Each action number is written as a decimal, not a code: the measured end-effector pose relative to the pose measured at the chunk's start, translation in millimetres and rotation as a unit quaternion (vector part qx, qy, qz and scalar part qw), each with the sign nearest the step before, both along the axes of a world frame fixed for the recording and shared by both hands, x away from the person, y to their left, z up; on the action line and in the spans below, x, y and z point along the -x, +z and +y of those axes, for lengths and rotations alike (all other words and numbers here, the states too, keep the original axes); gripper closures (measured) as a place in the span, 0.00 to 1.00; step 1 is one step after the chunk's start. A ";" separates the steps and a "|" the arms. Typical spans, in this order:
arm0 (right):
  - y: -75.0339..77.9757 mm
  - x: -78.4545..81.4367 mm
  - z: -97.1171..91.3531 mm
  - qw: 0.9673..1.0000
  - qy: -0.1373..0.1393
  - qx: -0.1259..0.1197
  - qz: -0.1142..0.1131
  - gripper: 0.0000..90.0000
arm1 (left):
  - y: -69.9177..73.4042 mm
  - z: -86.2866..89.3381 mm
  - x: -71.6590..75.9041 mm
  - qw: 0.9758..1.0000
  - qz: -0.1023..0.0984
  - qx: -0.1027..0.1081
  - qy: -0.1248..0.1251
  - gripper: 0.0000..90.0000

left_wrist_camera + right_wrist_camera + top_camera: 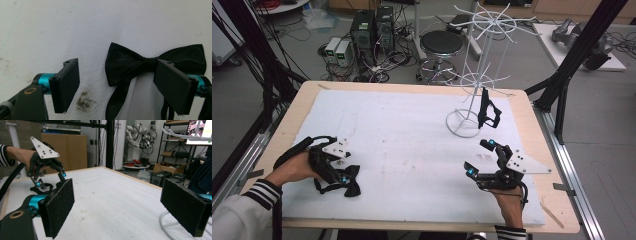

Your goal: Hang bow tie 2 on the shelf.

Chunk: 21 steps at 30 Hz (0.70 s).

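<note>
A black bow tie [127,62] lies flat on the white mat [75,30], its strap trailing toward the camera. My left gripper [120,87] points down at it with the jaws wide apart: the right jaw stands in front of the knot, the left jaw over bare mat, and neither pad presses on cloth. In the high view that gripper [343,176] is at the front left, over the bow tie [353,188]. My right gripper [478,157] is open at the front right with nothing between its jaws. A second black bow tie [488,111] hangs on the white wire rack [484,55].
The rack's ring base [462,122] stands on the mat at the back right. The right gripper [117,205] looks level across the mat toward the left gripper [50,178]. A stool [441,45] and computers [372,27] are on the floor behind the table.
</note>
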State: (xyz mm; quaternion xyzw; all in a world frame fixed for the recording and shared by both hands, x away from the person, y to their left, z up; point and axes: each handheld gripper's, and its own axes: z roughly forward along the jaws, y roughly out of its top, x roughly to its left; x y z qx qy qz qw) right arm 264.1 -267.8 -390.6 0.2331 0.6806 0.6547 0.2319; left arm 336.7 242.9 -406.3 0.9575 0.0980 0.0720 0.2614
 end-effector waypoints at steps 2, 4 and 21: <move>-0.2 -0.1 0.5 1.000 -0.001 -0.001 0.001 0.13 | -0.1 0.4 -1.0 1.000 0.000 -0.006 -0.008 0.26; -0.4 -0.7 0.9 1.000 -0.002 0.002 -0.001 0.13 | -0.5 0.2 -1.1 1.000 0.000 -0.012 -0.020 0.28; -1.2 -1.0 1.7 1.000 -0.001 0.001 0.002 0.13 | -4.3 -3.1 -9.4 0.997 0.019 -0.030 -0.062 0.38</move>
